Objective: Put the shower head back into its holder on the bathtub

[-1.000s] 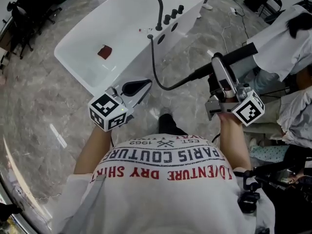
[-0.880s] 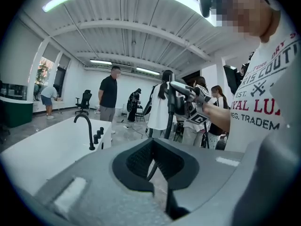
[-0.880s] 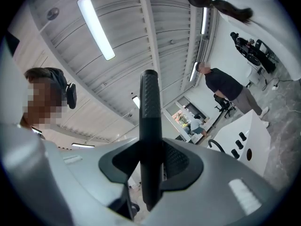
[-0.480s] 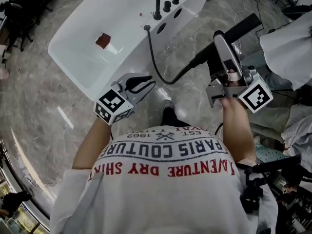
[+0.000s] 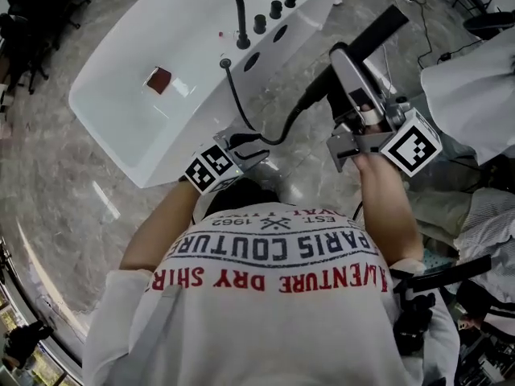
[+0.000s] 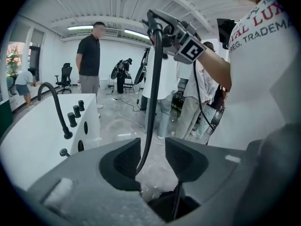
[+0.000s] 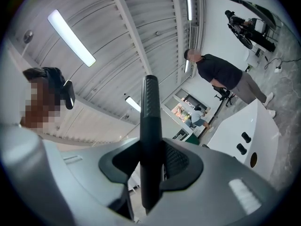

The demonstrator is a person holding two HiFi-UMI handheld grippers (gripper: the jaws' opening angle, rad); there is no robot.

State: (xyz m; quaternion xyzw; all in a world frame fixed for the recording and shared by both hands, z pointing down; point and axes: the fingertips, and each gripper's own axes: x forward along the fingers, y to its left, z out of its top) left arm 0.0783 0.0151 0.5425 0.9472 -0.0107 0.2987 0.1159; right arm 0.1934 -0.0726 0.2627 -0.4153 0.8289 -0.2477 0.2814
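Two claws: left claw (image 5: 245,145) (image 6: 153,157) and right claw (image 5: 342,59) (image 7: 151,159), both off the knob side of the bathtub (image 5: 121,115), above the marbled floor (image 5: 48,175).
Left claw state: opening, with the pads wide apart. The black hose (image 5: 241,119) (image 6: 153,102) runs up between them and is not clamped.
Right claw state: narrow, clamped on the black shower head (image 5: 378,29) (image 7: 150,117), which sticks out past the pads.
Shower head place: in the air, well apart from the bathtub, out from its knob side.
Hose path: from a small fitting on the bathtub rim beside the faucet (image 5: 229,2), sagging past the left claw, then up to the right claw.
Bathtub rim: a curved black faucet and three black knobs (image 5: 275,9) in a row.
Bathtub side: two dark round openings (image 5: 250,61).
Inside the bathtub: a small reddish square (image 5: 157,79).
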